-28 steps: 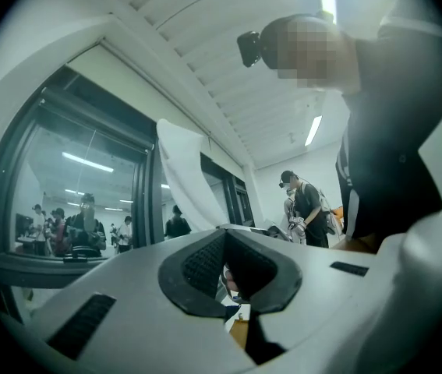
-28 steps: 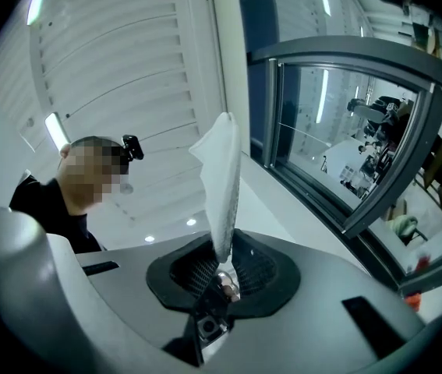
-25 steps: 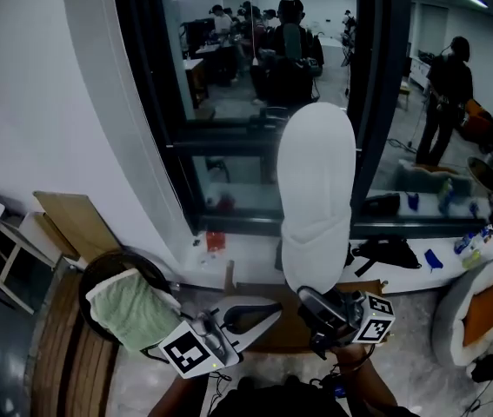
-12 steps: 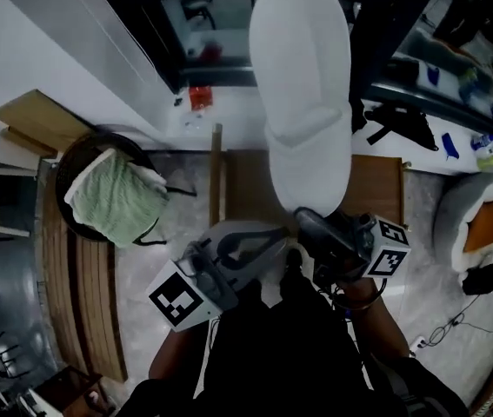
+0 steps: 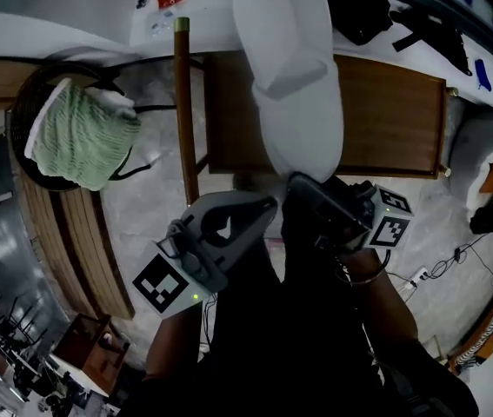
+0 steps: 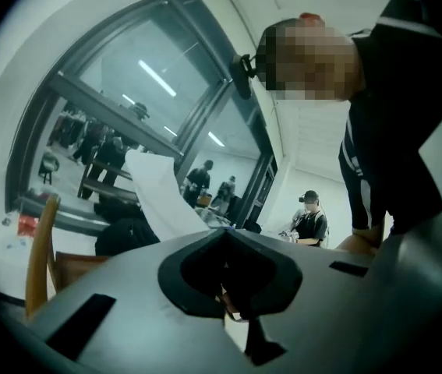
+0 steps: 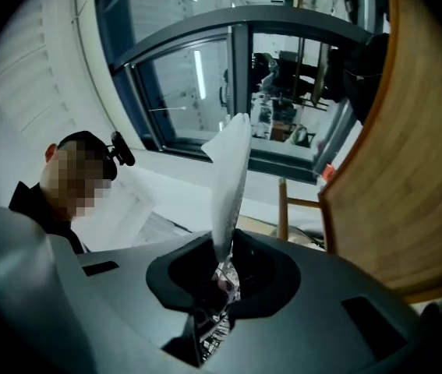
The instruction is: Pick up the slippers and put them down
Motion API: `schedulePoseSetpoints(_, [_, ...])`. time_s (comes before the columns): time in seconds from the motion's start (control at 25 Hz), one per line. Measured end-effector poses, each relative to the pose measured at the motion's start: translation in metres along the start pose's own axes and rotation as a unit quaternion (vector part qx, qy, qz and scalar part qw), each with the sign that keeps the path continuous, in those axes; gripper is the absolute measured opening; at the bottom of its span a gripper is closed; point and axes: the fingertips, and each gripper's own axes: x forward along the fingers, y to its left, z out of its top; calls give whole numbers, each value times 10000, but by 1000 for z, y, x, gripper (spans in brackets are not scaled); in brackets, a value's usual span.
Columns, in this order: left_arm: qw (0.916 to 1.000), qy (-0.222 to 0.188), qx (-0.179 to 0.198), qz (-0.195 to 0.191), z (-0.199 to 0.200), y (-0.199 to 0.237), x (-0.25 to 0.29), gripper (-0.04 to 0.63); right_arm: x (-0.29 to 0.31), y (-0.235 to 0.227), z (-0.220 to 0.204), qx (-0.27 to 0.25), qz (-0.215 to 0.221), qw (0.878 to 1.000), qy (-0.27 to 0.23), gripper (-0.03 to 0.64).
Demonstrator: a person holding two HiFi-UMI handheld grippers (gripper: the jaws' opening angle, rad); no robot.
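One white slipper (image 5: 294, 85) sticks out away from me, sole up, over a brown wooden board (image 5: 394, 120) on the floor. My right gripper (image 5: 298, 182) is shut on its near end. In the right gripper view the slipper (image 7: 230, 181) shows edge-on and runs down between the jaws of the right gripper (image 7: 222, 277). My left gripper (image 5: 268, 205) hangs just left of the right one, apart from the slipper, jaws together with nothing held. The left gripper view shows the slipper (image 6: 162, 201) from the side, beyond the left gripper (image 6: 232, 306). No second slipper is in view.
A black basket holding a green towel (image 5: 81, 133) stands at the left beside wooden slats (image 5: 81, 250). A wooden pole (image 5: 183, 102) lies along the board's left side. Cables (image 5: 420, 276) and a padded pet bed (image 5: 489, 150) are at the right.
Both grippers have sunk towards the floor, the right one carrying the slipper. The head view has tipped from the window down to the floor and the wooden board.
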Motion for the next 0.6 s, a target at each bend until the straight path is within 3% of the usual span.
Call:
schedulePoseSetpoints(0.16, [9992,55,-376,-103,-39,-3,2,11,-13,-44,-26,370,-295,9989,-52,57])
schedulePoseSetpoints(0.6, [9957,236,-863,-222,-116,4,0,11,-33,-149,-89,1116,-918,9895,-63,57])
